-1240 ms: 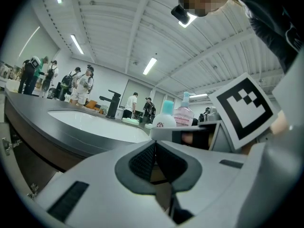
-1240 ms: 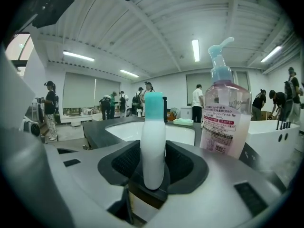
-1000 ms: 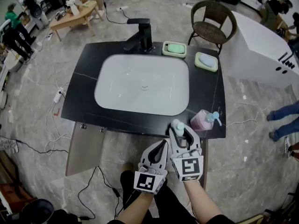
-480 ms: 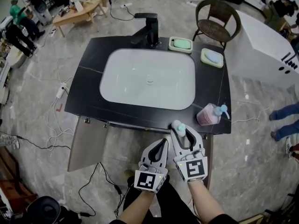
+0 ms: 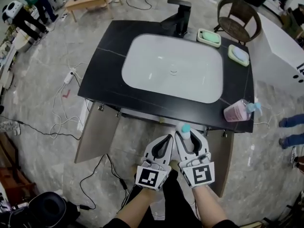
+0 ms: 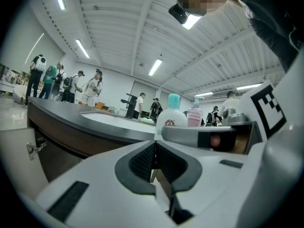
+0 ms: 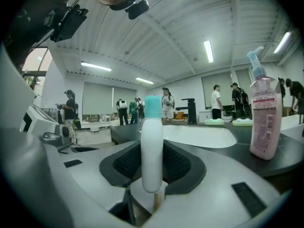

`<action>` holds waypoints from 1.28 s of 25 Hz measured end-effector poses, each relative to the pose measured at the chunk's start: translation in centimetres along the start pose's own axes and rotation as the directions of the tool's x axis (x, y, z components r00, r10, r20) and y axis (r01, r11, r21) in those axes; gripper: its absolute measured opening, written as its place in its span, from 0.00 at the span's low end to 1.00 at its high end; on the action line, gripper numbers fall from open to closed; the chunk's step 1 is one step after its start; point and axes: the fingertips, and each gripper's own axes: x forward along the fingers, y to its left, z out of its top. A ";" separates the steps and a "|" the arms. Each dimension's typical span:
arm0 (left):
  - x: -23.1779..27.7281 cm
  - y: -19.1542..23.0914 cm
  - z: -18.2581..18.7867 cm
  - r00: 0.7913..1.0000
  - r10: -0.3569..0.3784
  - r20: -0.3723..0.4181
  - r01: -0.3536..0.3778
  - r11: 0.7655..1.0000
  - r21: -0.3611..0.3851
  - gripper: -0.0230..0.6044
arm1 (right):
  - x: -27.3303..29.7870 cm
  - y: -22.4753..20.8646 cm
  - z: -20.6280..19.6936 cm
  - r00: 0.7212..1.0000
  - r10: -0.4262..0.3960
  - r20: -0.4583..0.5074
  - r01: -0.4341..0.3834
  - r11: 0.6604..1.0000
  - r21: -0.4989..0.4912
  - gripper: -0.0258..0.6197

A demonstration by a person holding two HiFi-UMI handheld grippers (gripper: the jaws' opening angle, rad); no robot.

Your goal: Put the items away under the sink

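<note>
My right gripper (image 5: 189,137) is shut on a white bottle with a teal cap (image 5: 183,128), held upright just in front of the black counter's (image 5: 109,80) front edge. In the right gripper view the bottle (image 7: 152,151) stands between the dark pads of the right gripper (image 7: 153,164). Close to the left of it, my left gripper (image 5: 164,145) is shut and empty. In its own view the left gripper (image 6: 155,158) has its jaws together, with the bottle (image 6: 172,114) beyond. A pink pump bottle (image 5: 236,112) stands on the counter's front right corner.
Under the counter, the left cabinet door (image 5: 97,133) and the right cabinet door (image 5: 232,163) stand open. A white basin (image 5: 173,72), a black faucet (image 5: 179,14) and two soap dishes (image 5: 209,36) fill the counter. Cables (image 5: 61,113) lie on the floor at left, a chair (image 5: 240,15) stands behind.
Both grippers have drawn back from the counter towards the person. The white bottle, which was over the counter's front edge, now hangs in front of it in the right gripper.
</note>
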 end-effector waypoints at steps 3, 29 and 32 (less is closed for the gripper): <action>-1.3 1.8 -0.6 1.000 0.018 0.009 -0.018 1.000 0.008 0.05 | 0.7 2.4 -1.3 1.000 0.031 -0.005 -0.031 1.000 -0.003 0.25; 3.4 18.0 -23.9 0.980 -0.073 0.183 0.074 0.997 0.004 0.05 | 12.5 4.2 -29.2 0.982 0.160 0.099 -0.151 0.984 -0.098 0.23; 4.6 18.7 -26.5 0.972 -0.139 0.191 0.143 0.990 -0.008 0.05 | 13.4 3.0 -33.0 0.982 0.139 0.124 -0.129 0.988 -0.083 0.23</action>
